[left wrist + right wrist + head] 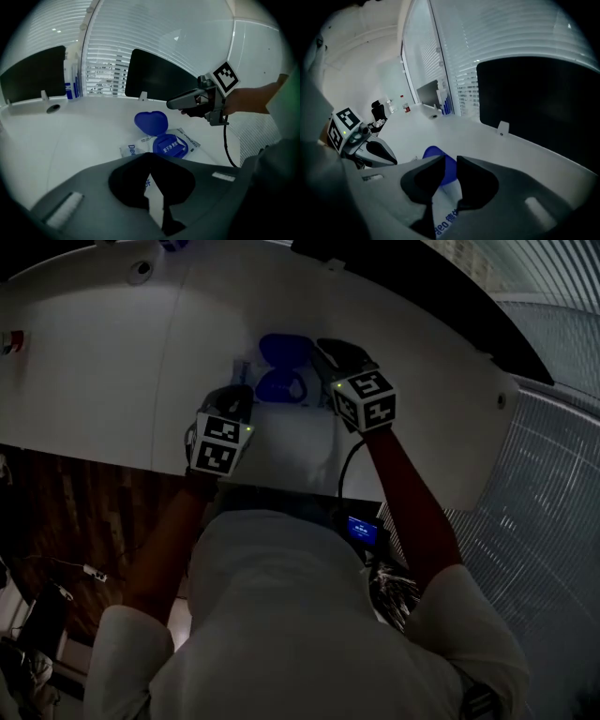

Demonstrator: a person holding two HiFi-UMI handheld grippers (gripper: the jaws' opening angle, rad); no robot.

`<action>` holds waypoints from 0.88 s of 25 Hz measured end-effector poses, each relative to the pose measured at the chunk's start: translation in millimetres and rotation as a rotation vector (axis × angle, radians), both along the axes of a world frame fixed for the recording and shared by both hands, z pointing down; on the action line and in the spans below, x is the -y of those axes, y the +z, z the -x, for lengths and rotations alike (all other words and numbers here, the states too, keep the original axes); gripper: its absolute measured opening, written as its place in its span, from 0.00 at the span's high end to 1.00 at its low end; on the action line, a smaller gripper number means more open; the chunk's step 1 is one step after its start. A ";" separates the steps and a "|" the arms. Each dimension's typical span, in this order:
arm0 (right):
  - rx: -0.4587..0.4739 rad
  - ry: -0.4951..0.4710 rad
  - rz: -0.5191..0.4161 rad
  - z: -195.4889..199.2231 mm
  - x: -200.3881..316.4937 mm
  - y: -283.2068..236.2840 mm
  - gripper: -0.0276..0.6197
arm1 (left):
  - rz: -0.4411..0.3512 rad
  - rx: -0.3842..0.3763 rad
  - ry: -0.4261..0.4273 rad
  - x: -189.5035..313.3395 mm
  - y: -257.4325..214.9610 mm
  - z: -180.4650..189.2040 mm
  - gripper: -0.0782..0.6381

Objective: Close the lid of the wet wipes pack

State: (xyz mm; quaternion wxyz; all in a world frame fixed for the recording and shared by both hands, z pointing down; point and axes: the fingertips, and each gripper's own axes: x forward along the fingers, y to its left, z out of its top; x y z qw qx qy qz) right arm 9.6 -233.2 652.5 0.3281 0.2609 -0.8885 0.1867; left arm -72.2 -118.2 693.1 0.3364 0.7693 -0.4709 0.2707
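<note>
Approach step: left hand-held gripper pinched closed, right hand-held gripper half-parted, both empty; next, press the flipped-open blue heart-shaped plastic lid down onto the white wet wipes pack.

White curved table, wet wipes pack flat on it, blue lid open; possibly bottles at far edge.

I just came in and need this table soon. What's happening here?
A person holds a gripper in each hand over a wet wipes pack that lies on the white table. Its blue lid is flipped open. The left gripper, jaws together, and the right gripper, jaws apart and empty, hover near the pack. Neither seems to touch it yet.
</note>
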 end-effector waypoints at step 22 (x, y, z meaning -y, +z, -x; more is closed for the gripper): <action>0.159 -0.326 0.355 8.8 -67.6 -17.2 0.77 | 0.075 0.027 0.042 -1.1 42.1 0.8 0.89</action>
